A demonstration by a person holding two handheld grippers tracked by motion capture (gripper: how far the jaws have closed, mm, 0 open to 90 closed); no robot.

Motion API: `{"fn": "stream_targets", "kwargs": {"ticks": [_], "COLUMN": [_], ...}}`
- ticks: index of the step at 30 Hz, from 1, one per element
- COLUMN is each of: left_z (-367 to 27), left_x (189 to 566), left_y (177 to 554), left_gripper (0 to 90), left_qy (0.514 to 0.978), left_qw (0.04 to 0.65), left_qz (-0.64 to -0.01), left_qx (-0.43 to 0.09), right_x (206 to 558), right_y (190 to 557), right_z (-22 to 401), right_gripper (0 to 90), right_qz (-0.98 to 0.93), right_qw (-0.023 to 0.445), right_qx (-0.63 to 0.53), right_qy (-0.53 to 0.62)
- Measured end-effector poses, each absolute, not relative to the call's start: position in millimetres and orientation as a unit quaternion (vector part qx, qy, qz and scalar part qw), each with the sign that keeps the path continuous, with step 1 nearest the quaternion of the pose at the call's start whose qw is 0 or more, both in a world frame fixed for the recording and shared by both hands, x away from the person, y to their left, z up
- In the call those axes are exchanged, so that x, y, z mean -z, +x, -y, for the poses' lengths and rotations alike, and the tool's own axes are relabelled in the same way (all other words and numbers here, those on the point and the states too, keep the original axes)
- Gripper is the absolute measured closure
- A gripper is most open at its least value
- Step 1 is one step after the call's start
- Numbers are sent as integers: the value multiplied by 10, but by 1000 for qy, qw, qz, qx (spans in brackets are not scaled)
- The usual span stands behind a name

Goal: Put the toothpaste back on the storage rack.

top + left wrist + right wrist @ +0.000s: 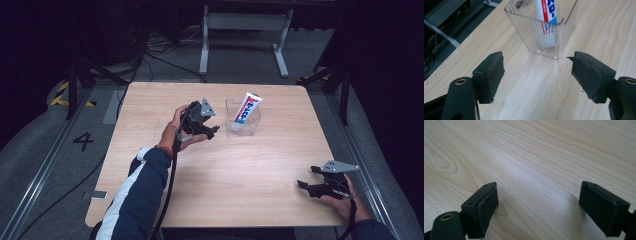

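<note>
The toothpaste tube (246, 108) is standing tilted in the clear holder (252, 127) near the surface's (240, 175) far edge. The left tongs (214, 131) are hovering just beside it, spread apart and empty; the right tongs (301, 186) are gaping empty near the right edge.

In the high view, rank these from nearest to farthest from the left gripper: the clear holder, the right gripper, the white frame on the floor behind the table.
From the left gripper:
1. Clear holder, just to its right on the table, with the toothpaste tube standing in it.
2. Right gripper, at the table's near right edge.
3. White frame, on the floor beyond the far edge.
</note>
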State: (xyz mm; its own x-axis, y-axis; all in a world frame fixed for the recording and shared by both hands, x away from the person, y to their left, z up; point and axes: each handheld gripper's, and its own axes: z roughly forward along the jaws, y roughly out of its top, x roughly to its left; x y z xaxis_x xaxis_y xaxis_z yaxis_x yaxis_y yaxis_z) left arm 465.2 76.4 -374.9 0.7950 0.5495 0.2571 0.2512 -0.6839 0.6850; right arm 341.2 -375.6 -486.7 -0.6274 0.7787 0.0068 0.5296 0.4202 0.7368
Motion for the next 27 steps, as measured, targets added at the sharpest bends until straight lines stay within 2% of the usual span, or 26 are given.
{"fn": "stream_targets", "kwargs": {"ticks": [27], "left_z": [-1294], "left_x": [4099], "left_y": [4192], "left_gripper": [254], "left_qy": [907], "left_qw": [277], "left_qz": [-224], "left_qx": [-224], "right_x": [4867], "right_y": [3411], "right_z": [3756], "right_gripper": [160], "right_qz": [-825], "right_qw": [171], "right_qx": [-364], "right_qy": [396]}}
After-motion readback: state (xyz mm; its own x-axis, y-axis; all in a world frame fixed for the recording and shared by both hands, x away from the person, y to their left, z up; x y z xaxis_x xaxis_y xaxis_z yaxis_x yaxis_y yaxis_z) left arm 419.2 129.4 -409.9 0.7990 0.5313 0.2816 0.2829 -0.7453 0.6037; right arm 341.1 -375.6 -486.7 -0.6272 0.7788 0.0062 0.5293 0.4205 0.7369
